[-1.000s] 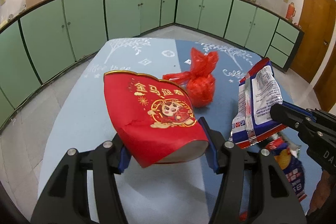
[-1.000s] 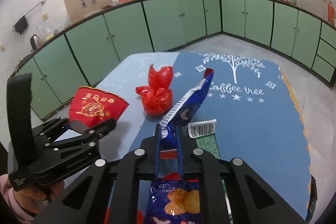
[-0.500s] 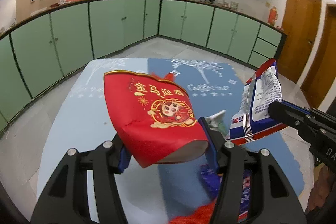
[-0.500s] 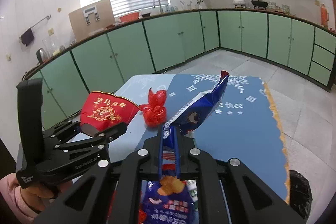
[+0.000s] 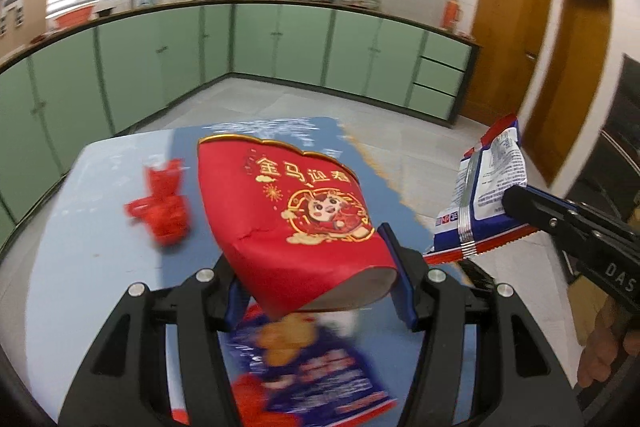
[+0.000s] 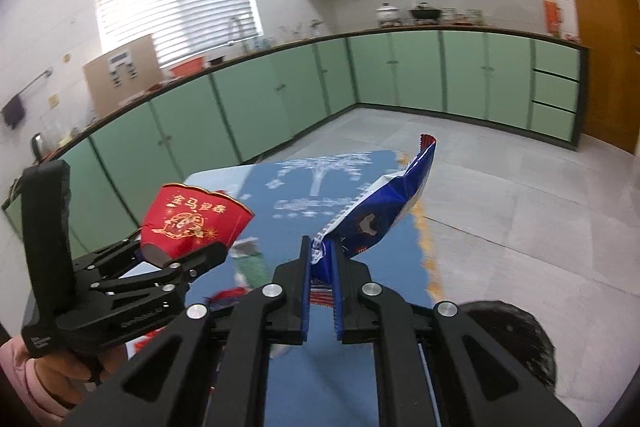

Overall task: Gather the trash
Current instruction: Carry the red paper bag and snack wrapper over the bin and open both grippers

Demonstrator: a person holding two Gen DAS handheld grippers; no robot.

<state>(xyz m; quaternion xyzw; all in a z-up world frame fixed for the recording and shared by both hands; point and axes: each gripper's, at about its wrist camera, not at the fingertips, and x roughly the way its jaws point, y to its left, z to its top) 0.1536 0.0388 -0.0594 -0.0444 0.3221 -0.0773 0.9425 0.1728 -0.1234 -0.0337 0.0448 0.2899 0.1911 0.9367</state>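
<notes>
My left gripper [image 5: 316, 275] is shut on a squashed red paper cup [image 5: 288, 223] with gold print, held above the blue table [image 5: 92, 259]. The cup also shows in the right wrist view [image 6: 192, 223], in the left gripper [image 6: 180, 259]. My right gripper [image 6: 322, 267] is shut on a blue and white snack wrapper [image 6: 380, 215], held up in the air; the wrapper also shows at the right of the left wrist view [image 5: 484, 195]. A knotted red plastic bag [image 5: 162, 207] lies on the table to the left. A blue snack packet [image 5: 312, 367] lies below the left gripper.
A black bin [image 6: 508, 331] stands on the floor by the table's right edge. Green cabinets [image 5: 280, 43] line the far walls. Wooden doors [image 5: 508, 39] stand at the right. Small scraps [image 6: 248, 251] lie on the table.
Both grippers have risen and swung to the right with their loads. The red bag has shifted to the left of the left wrist view. The black bin has come into the right wrist view.
</notes>
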